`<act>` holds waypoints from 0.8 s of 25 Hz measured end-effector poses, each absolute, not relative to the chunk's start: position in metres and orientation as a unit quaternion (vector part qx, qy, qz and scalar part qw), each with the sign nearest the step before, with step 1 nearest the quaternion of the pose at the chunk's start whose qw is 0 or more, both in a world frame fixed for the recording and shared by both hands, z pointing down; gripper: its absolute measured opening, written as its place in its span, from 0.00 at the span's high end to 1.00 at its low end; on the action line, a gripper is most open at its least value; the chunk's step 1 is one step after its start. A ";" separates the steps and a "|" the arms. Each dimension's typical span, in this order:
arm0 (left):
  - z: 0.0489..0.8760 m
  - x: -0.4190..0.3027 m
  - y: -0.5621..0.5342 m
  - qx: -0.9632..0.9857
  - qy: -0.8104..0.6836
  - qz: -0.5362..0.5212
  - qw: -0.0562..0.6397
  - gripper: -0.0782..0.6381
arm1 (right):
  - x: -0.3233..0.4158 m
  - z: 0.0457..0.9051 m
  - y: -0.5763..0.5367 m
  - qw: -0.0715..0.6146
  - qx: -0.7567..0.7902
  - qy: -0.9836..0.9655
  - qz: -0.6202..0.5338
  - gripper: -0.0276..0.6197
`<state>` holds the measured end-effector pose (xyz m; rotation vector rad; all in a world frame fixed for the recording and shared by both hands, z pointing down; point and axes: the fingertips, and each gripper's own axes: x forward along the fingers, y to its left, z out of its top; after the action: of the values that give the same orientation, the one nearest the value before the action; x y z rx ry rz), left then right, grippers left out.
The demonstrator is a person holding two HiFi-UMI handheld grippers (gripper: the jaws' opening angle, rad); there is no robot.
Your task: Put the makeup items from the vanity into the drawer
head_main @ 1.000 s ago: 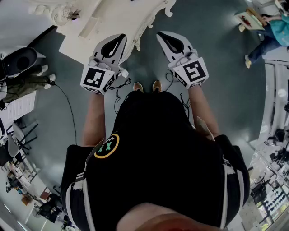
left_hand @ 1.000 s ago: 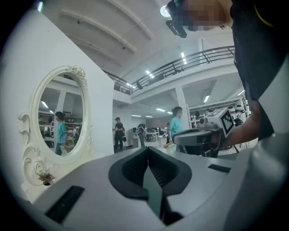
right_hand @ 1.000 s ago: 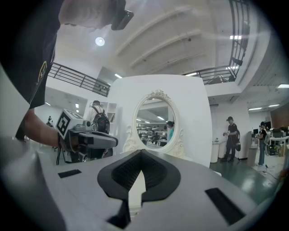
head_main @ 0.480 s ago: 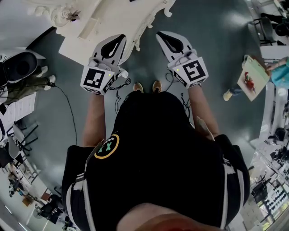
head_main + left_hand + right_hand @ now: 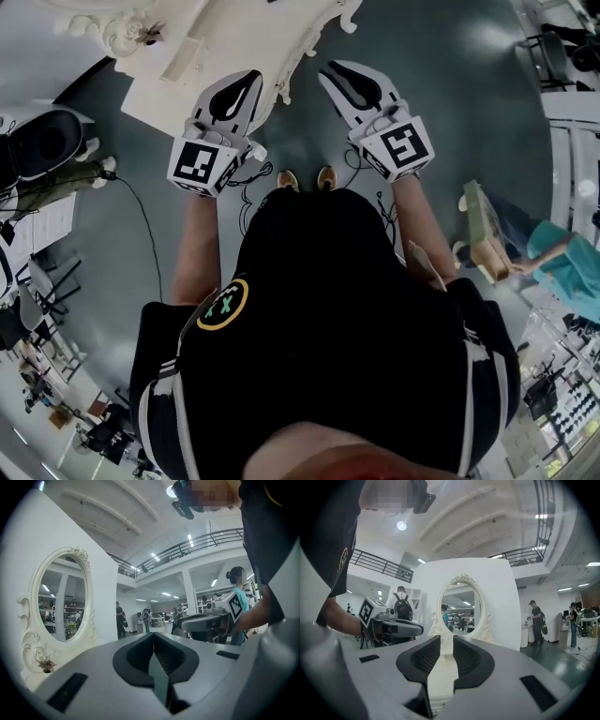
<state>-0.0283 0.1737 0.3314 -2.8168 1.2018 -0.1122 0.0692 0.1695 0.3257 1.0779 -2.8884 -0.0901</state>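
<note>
Between the right claw's (image 5: 446, 641) pads: nothing. Jaws are opening, narrow gap so far. Left claw (image 5: 153, 637), beside it, is pressed together, empty. Ahead of both, still apart: white carved vanity bench (image 5: 178, 80) w/ oval mirror (image 5: 462, 605). Makeup items not visible anywhere. Judgement: step closer, locate items + drawer before reaching.

The vanity (image 5: 216, 42) is cream-white, the floor (image 5: 450, 103) dull grey-green. The person's shirt (image 5: 347, 309) is black, its round badge (image 5: 222, 303) yellow-ringed, seemingly green inside.
</note>
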 end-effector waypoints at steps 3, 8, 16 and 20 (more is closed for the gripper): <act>0.332 -0.029 0.172 -0.918 0.392 -0.037 0.038 0.86 | 0.068 0.324 0.170 0.020 0.341 -0.939 -0.023 0.62; 0.330 -0.025 0.173 -0.918 0.393 -0.037 0.039 0.86 | 0.068 0.323 0.170 0.019 0.334 -0.942 -0.018 0.26; 0.332 -0.024 0.170 -0.918 0.394 -0.037 0.039 0.86 | 0.065 0.338 0.166 0.040 0.331 -0.943 0.003 0.03; 0.332 -0.023 0.170 -0.917 0.396 -0.038 0.038 0.86 | 0.067 0.338 0.166 0.044 0.328 -0.944 -0.003 0.03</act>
<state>-0.0229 0.1698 0.3324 -2.8125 1.2150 -0.1178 0.0667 0.1660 0.3380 1.0039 -2.8844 -0.0094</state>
